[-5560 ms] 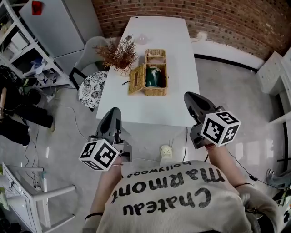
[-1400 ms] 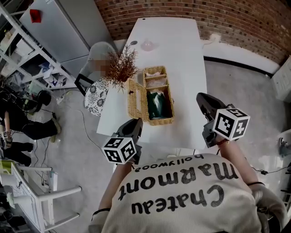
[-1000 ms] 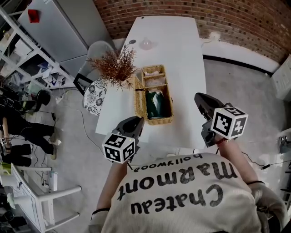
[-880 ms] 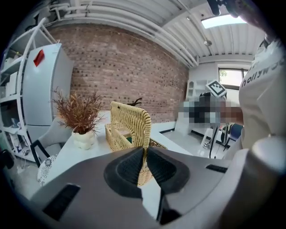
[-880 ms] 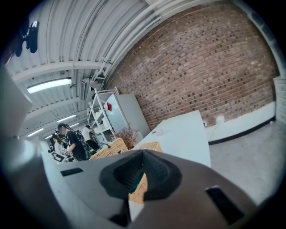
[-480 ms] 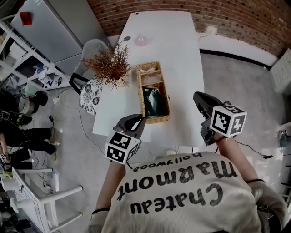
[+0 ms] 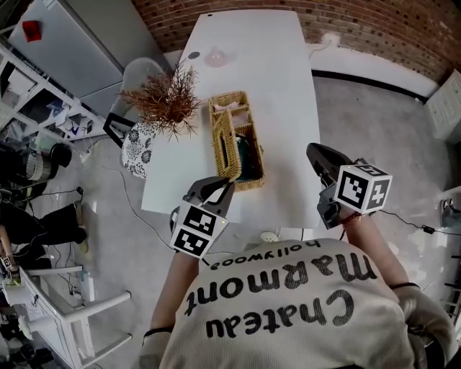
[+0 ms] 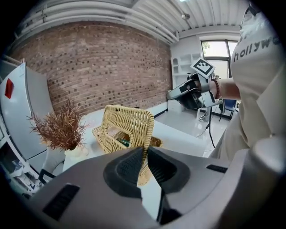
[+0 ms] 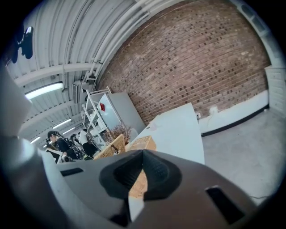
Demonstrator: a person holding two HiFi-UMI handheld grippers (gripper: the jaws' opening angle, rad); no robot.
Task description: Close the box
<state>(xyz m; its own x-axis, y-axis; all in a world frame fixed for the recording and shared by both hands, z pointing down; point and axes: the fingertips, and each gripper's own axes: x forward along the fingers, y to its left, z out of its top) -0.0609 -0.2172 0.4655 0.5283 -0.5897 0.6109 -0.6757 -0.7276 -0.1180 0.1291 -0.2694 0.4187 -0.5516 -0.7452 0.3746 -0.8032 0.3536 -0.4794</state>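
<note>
Now, with the left claw pinched almost shut on the upright lid's near edge and the right claw closed, empty, lower it gently without shoving the box.

A red-brown brick wall closes the far end of the room, with a white skirting along its foot. The floor is smooth grey concrete. A long white table stands with its far end near the wall. At the table's left edge is a chair with a black-and-white patterned seat. Further left stand a pale grey cabinet and cluttered white shelving. A window lets in daylight. A strip lamp glows under the ribbed white ceiling.
</note>
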